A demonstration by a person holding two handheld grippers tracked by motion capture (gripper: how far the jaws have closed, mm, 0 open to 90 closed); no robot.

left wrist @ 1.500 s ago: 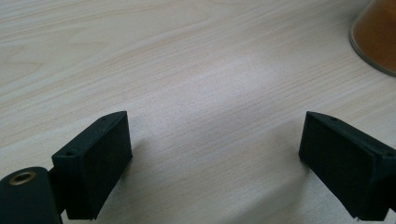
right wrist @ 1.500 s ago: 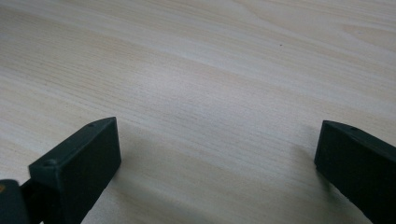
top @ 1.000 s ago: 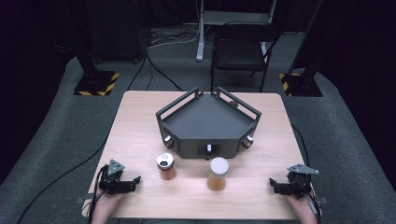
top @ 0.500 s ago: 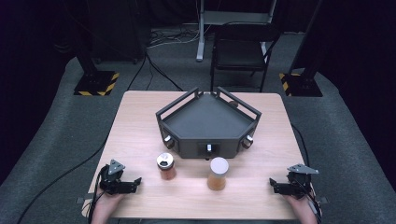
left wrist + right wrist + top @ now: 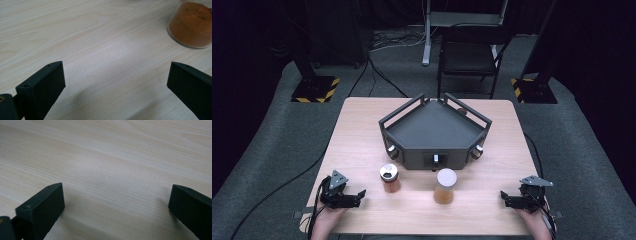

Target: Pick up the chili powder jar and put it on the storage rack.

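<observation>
At the near edge of the wooden table (image 5: 362, 130) I held both claws low and wide apart from each other, the left gripper (image 5: 347, 198) near the left corner and the right gripper (image 5: 514, 200) near the right, each with its jaws spread and nothing between them. That looked to me like a ready pose: hands parked to either side so the middle of the table lay free for a reach in either direction.

Between the two claws stood two jars. The small jar of orange-brown powder (image 5: 389, 178) with a dark perforated lid (a spice shaker, I judged, though the high view was too coarse to be sure) stood nearer my left claw, and its glass base showed at the upper right of the left gripper view (image 5: 191, 25). The taller jar with a pale flat lid (image 5: 445, 186) stood just right of centre, well apart from my right claw, whose own view looked along bare wood.

Behind both jars sat a black angular tray (image 5: 409, 117) with raised rails and knobs on its front face, close enough that any grasp from behind a jar would have been cramped. Beyond the table stood a black chair (image 5: 472, 55) and stand bases with yellow-black striped feet (image 5: 314, 90), none in my way.
</observation>
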